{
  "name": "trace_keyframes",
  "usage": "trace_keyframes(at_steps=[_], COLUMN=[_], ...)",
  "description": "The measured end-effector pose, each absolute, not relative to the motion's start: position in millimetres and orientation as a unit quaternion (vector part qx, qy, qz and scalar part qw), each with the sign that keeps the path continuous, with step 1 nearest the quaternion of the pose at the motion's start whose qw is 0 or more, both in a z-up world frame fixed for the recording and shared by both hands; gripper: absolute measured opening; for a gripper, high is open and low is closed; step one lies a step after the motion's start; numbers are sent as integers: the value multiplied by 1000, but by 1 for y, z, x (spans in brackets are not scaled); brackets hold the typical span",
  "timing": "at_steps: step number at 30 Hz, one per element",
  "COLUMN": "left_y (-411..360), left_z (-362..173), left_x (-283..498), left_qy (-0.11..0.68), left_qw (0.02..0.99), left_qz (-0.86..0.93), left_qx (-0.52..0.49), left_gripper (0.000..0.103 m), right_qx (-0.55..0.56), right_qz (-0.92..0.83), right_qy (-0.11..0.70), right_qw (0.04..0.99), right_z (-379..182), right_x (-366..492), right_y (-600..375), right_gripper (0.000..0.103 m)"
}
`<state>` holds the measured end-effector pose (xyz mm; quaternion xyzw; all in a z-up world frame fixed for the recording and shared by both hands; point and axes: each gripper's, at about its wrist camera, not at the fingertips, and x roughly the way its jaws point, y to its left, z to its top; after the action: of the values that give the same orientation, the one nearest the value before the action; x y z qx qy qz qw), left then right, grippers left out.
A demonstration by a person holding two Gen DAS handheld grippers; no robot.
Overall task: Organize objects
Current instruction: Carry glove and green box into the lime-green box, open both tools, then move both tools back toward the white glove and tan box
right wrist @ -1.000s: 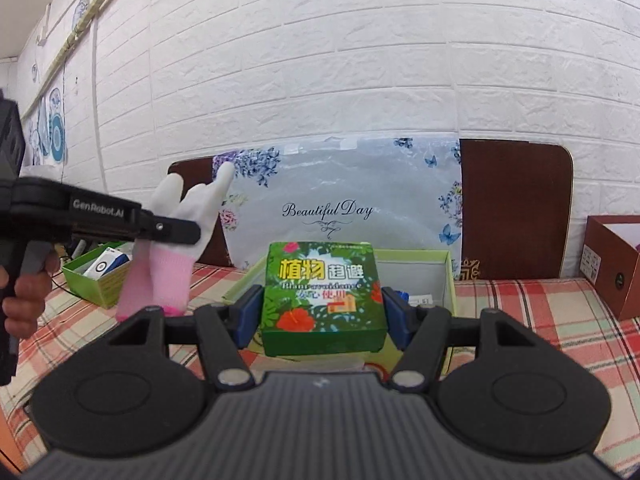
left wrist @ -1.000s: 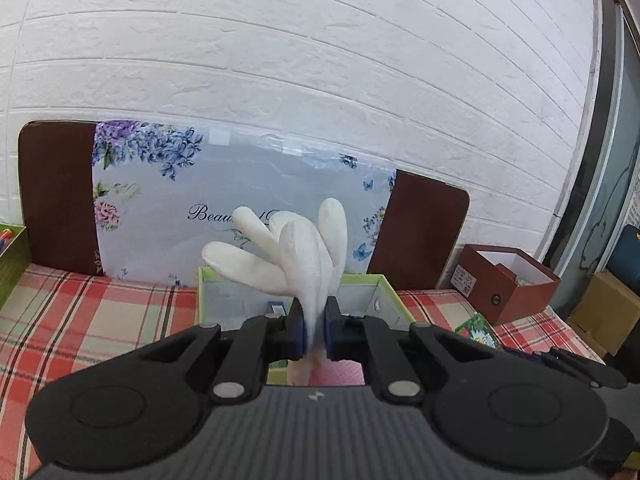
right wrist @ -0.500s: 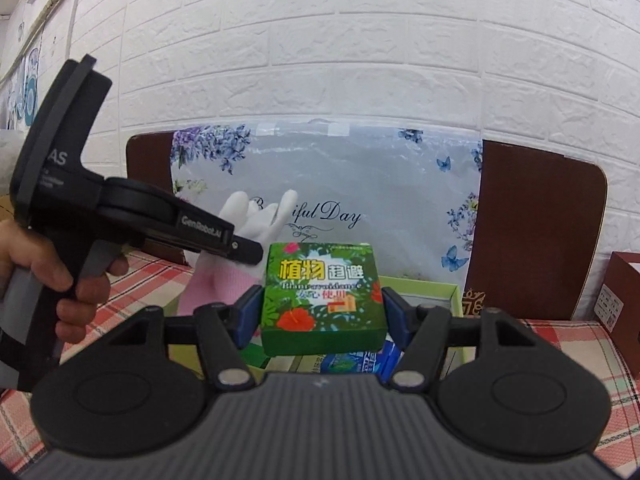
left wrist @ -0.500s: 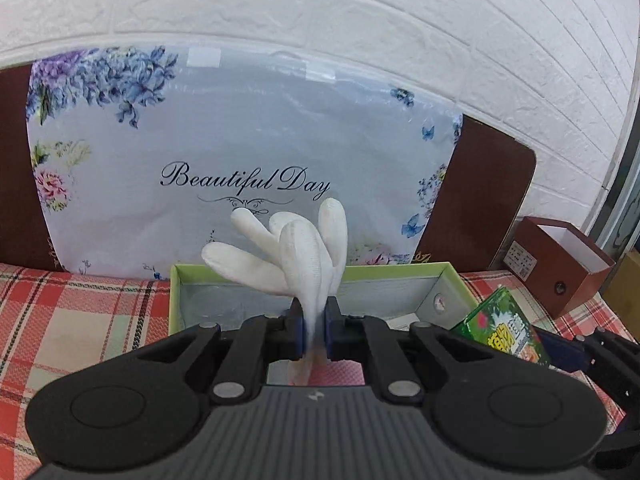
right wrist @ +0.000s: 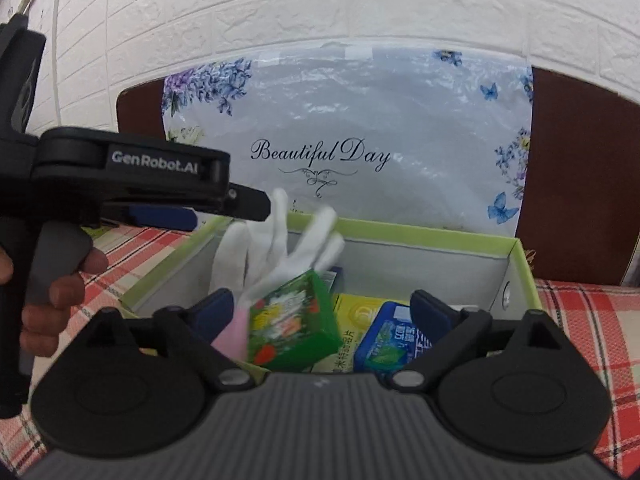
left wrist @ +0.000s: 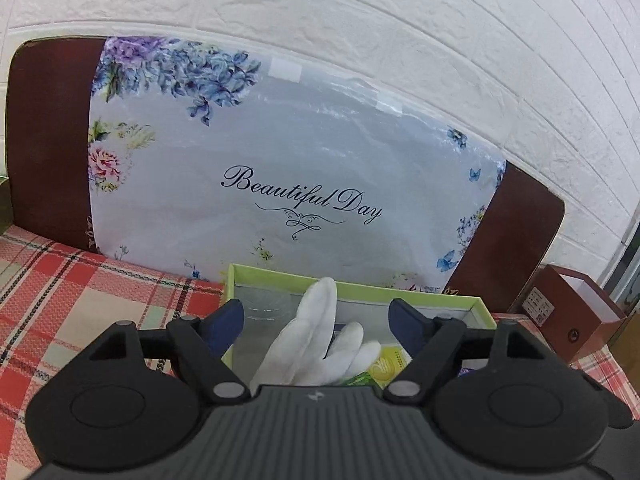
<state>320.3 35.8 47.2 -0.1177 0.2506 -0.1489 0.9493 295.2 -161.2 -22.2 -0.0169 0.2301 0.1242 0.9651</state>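
Glove [left wrist: 316, 344] and green box [right wrist: 292, 324] are dropping into the tray [right wrist: 420, 236] on the worktop, both left tongs [left wrist: 316, 316] and right tongs [right wrist: 322, 312] opening with nothing gripped, so next I think both must pull back.

A red plaid tablecloth [left wrist: 80, 304] carries the green-rimmed box [right wrist: 400, 234].

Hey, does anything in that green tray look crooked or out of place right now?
Yes. The green box sits tilted on one corner, blurred, against the white glove, whose fingers poke above the tray's rim.
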Motion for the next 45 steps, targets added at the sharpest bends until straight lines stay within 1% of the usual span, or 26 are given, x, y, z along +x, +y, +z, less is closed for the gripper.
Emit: trace_keyframes(at_steps=[1, 5, 9, 13, 17, 22, 28, 32, 38, 45], left_y=[38, 38, 28, 26, 19, 14, 24, 35, 45, 53], left_z=[50, 61, 70, 67, 53, 27, -7, -19, -25, -32], left_x=[314, 280, 241, 192, 148, 112, 89, 77, 65, 68], left_qy=[248, 240, 264, 253, 254, 279, 325, 347, 343, 346], left_qw=[950, 956, 956, 958, 960, 956, 945, 937, 936, 929], left_qz=[-146, -132, -107, -118, -111, -85, -40, -30, -52, -79], left_qx=[-119, -109, -76, -71, -43, -22, -25, -40, -58, -104], left_gripper=[83, 83, 83, 83, 83, 84, 84, 83, 83, 83], right_qx=[-23, -43, -29, -12, -4, 37, 54, 70, 73, 51], right_qz=[124, 118, 125, 125, 117, 89, 53, 52, 63, 52], right_qy=[218, 194, 185, 181, 203, 238, 268, 285, 294, 302], right_qw=[968, 973, 974, 975, 972, 967, 961, 954, 951, 950], right_z=[-20, -5, 6, 9, -4, -23, -45, -56, -64, -67], right_x=[287, 254, 214, 170, 129, 87, 45, 27, 18, 34], right_y=[-161, -166, -174, -182, -192, -207, -215, -216, -207, -205], right_gripper=[103, 103, 103, 103, 103, 103, 103, 103, 103, 103])
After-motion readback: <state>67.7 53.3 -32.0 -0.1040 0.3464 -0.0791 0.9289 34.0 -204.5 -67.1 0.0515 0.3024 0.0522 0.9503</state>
